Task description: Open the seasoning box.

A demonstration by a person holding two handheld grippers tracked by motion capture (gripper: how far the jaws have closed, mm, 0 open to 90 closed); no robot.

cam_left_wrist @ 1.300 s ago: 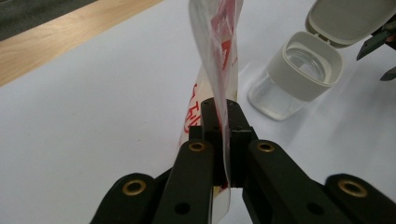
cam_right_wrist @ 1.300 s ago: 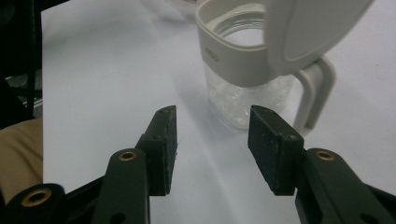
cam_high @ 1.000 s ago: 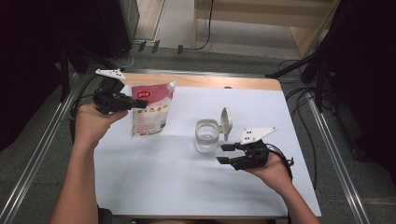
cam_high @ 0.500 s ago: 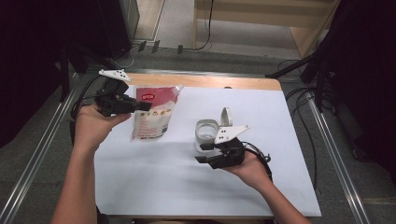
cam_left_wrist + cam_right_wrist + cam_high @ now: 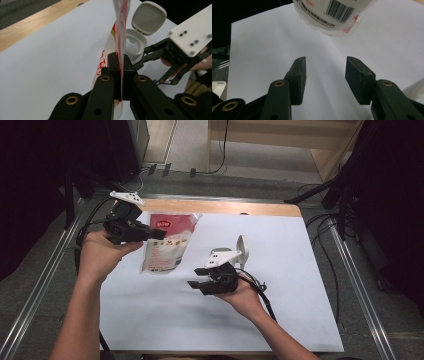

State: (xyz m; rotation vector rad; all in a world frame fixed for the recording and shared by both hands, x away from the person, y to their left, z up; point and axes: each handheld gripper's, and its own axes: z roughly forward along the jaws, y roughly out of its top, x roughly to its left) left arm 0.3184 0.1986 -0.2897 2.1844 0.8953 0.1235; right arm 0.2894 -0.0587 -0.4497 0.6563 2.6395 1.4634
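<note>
A red and white pouch (image 5: 165, 247) hangs tilted over the left half of the white table sheet (image 5: 300, 270). My left gripper (image 5: 159, 234) is shut on its upper edge, and in the left gripper view the jaws pinch the thin pouch (image 5: 120, 37) edge-on. My right gripper (image 5: 196, 285) hovers right of the pouch's lower end, open, with nothing between its jaws. In the right gripper view (image 5: 325, 75) the pouch's barcoded bottom (image 5: 332, 12) hangs just ahead. A small clear container (image 5: 133, 43) with its white lid (image 5: 149, 17) flipped open stands behind the right gripper; the lid (image 5: 242, 247) rises above it.
The white sheet covers a wooden table whose back edge (image 5: 225, 207) is bare. Metal rails (image 5: 357, 285) run along both sides, and cables (image 5: 325, 227) lie on the floor at right. A black cable (image 5: 265, 300) trails from the right gripper.
The right gripper has swept left from beside the container to in front of it, near the pouch. The left hand has lifted the pouch slightly and swung it toward the middle.
</note>
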